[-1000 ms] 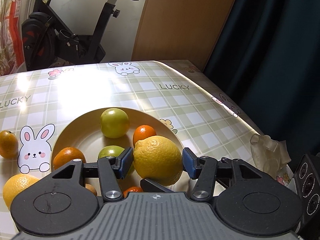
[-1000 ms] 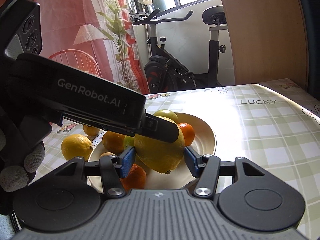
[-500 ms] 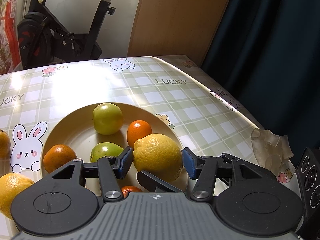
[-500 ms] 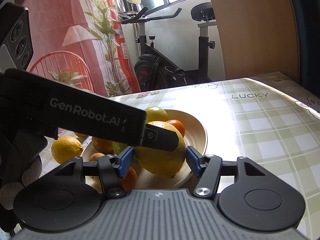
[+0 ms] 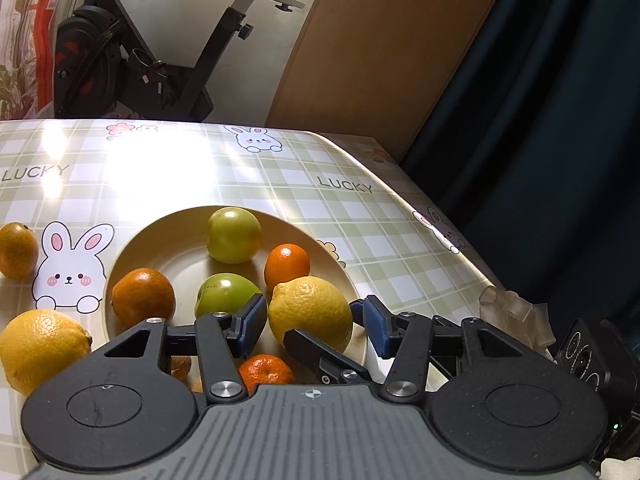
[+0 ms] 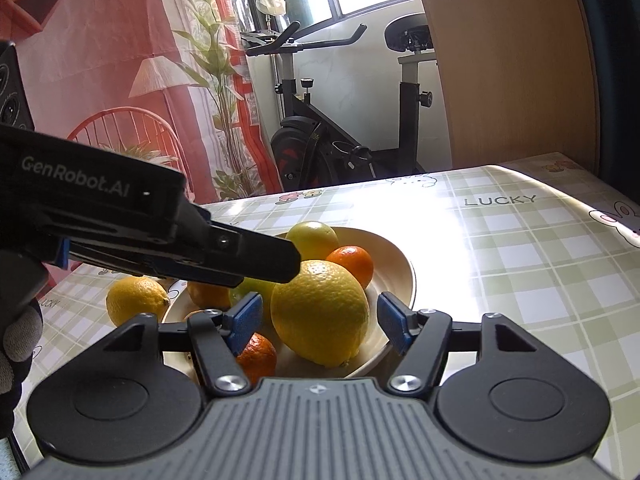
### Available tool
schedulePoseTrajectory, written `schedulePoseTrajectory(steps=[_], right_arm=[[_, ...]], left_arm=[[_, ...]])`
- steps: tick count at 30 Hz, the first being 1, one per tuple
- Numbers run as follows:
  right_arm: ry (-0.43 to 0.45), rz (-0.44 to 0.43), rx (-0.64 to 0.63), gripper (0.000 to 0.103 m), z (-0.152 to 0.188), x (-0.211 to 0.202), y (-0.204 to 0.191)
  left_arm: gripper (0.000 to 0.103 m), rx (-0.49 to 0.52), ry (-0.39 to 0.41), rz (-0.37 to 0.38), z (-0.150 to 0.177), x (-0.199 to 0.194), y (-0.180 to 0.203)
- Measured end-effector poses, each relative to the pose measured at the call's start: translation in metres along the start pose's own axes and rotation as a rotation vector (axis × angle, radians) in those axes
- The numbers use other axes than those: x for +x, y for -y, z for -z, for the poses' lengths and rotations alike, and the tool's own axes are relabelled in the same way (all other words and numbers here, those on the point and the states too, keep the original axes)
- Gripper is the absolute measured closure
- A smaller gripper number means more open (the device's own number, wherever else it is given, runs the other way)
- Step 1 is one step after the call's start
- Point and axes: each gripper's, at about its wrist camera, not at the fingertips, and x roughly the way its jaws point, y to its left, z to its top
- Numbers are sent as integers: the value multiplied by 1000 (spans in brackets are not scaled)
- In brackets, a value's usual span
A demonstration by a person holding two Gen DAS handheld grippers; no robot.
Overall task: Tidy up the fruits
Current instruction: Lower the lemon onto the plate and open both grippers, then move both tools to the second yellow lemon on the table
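A large yellow lemon (image 5: pixel 310 312) (image 6: pixel 320 312) rests at the near right of a cream bowl (image 5: pixel 160 240) (image 6: pixel 400 264). Two green fruits (image 5: pixel 234 234) and three oranges (image 5: pixel 143 298) share the bowl. My left gripper (image 5: pixel 314 326) is open, its blue pads flanking the lemon with a small gap on the right. My right gripper (image 6: pixel 320 322) is open too, with a gap at each pad. In the right wrist view the left gripper's fingertip (image 6: pixel 280 260) sits by the lemon's upper left. One right finger (image 5: pixel 320 350) shows under the lemon.
A second lemon (image 5: pixel 40 348) (image 6: pixel 136 304) and an orange (image 5: pixel 16 248) lie on the checked tablecloth left of the bowl. Crumpled clear plastic (image 5: pixel 516 312) sits near the table's right edge. An exercise bike (image 6: pixel 320 140) stands behind the table. A gloved hand (image 6: pixel 16 340) holds the left gripper.
Both grippers' pads pressed against the lemon before; now gaps show and it rests in the bowl. The left gripper has drawn back to the left.
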Motion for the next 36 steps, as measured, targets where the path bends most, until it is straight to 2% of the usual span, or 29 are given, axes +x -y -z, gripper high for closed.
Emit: schedulePoseTrajectory(steps=[4,9,18,25,28,36], right_arm=[[13,-15,10,35,-1,-3,2],[24,-30,2,35,-1,-5,0],[43,-25,-5,35,0,-9,-1],[53,15,-42,35,1,-12,-12],[63,-6,-62,35,0,-12,-25],[65,-99,-218,33,-9,3,-81]], left_arm=[[48,32,44,-75,6,-20,-8],[48,-18,102,-117,6,-50,-31],[48,-108,133,-242,18,-87,-78],[48,-154,163,-258,22,-103,-98],[48,-159,170,-257,25,-108,-102],[48,-204,201,-270,26,-118,-123]])
